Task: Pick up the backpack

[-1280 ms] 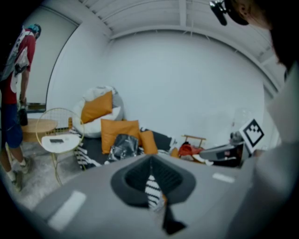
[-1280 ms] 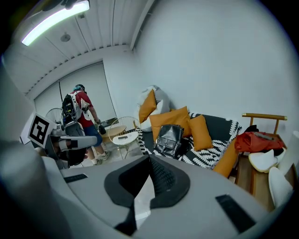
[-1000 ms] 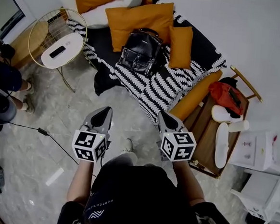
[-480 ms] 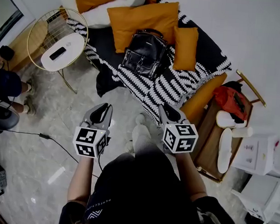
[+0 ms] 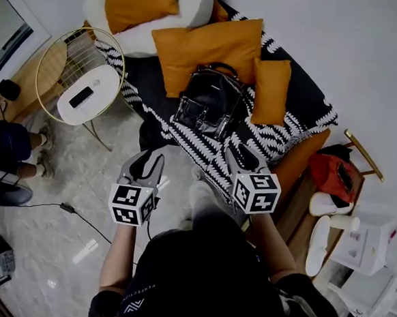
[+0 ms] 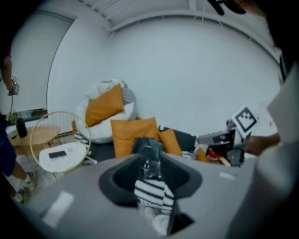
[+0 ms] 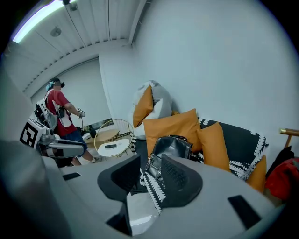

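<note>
I've closed on the bed [image 5: 295,100] edge: left gripper [image 5: 149,160] and right gripper [image 5: 239,153] fingers opening, empty, backpack [image 5: 209,107] not yet reached.

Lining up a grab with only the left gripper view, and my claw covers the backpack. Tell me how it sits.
Observer: In the head view the backpack rests on the striped blanket against the big cushion, with a small cushion to its right.
Operator: Report the other claw.
Observer: The right claw is opening, nothing between its jaws, and the backpack is straight ahead of it.
Operator: Give me the gap.
Observer: From above, both claws stop short of the backpack. The left claw is also opening and holds nothing.
</note>
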`<state>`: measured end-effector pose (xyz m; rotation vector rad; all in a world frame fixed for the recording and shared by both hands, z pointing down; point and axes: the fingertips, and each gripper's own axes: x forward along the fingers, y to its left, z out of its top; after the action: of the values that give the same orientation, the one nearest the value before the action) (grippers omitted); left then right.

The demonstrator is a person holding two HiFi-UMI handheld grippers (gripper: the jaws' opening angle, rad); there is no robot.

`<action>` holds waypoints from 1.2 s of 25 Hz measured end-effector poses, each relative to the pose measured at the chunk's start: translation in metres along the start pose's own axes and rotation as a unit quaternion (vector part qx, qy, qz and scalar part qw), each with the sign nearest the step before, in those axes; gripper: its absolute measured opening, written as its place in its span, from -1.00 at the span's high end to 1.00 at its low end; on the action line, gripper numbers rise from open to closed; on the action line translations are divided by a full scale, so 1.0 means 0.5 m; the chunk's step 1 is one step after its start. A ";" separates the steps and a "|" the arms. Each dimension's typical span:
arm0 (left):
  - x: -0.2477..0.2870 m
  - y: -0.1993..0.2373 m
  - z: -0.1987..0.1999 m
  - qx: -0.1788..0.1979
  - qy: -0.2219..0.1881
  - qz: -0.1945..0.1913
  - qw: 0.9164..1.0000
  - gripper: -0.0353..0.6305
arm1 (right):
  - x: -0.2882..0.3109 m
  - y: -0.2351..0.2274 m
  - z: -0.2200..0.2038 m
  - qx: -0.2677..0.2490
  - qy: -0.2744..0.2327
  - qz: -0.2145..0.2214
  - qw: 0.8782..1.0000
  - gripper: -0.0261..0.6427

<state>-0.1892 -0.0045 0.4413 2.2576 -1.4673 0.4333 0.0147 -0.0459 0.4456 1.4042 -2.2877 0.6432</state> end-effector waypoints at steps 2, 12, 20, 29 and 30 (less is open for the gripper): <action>0.052 0.022 0.019 -0.001 0.009 0.002 1.000 0.48 | 0.041 -0.028 0.024 0.004 0.003 -0.004 1.000 0.53; 0.274 0.077 0.054 0.002 0.069 -0.014 0.997 0.41 | 0.203 -0.159 0.052 0.038 0.042 -0.019 0.998 0.45; 0.426 0.097 0.038 0.019 0.118 -0.031 0.992 0.39 | 0.299 -0.241 0.035 0.058 0.068 -0.031 0.996 0.44; 0.569 0.128 0.003 0.026 0.163 -0.037 0.986 0.38 | 0.405 -0.317 -0.019 0.077 0.105 -0.040 0.991 0.41; 0.585 0.135 -0.001 0.026 0.167 -0.037 0.985 0.38 | 0.418 -0.324 -0.024 0.078 0.108 -0.041 0.990 0.40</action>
<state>-0.1349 -0.2596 0.5903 2.1415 -1.2101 0.7908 0.0719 -0.2553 0.5973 1.4130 -2.0382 0.9189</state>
